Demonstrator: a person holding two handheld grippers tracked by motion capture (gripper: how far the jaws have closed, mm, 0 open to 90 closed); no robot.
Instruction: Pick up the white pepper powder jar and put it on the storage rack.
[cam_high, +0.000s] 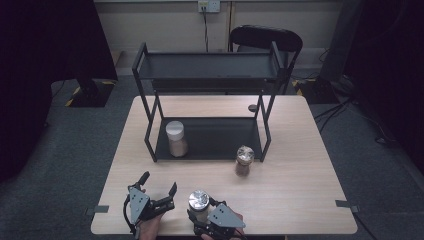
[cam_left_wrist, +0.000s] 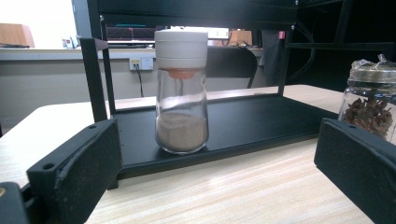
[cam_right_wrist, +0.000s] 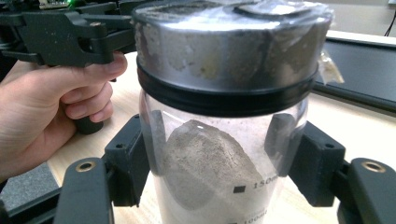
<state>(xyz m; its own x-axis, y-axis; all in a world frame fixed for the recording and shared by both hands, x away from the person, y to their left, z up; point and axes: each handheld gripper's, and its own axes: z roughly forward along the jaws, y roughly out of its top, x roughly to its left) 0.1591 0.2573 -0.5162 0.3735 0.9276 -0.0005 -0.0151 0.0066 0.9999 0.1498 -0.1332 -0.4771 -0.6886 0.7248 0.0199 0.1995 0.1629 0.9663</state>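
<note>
Tongs-gripped jar (cam_right_wrist: 224, 116), "150" mark

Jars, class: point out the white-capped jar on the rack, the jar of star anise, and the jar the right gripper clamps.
White-capped jar (cam_left_wrist: 181, 112): left gripper view, glass body.
Star anise jar (cam_high: 244, 161): high view, body.
Clamped jar (cam_right_wrist: 224, 51): right gripper view, metal lid.

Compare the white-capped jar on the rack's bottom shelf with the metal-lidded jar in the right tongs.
The white-capped jar stands free on the black rack; the metal-lidded jar stands on the table near the front edge, clamped by the right tongs. The first has a white plastic cap, the second a shiny metal lid under clear wrap. Both are upright clear jars holding pale brownish powder.
</note>
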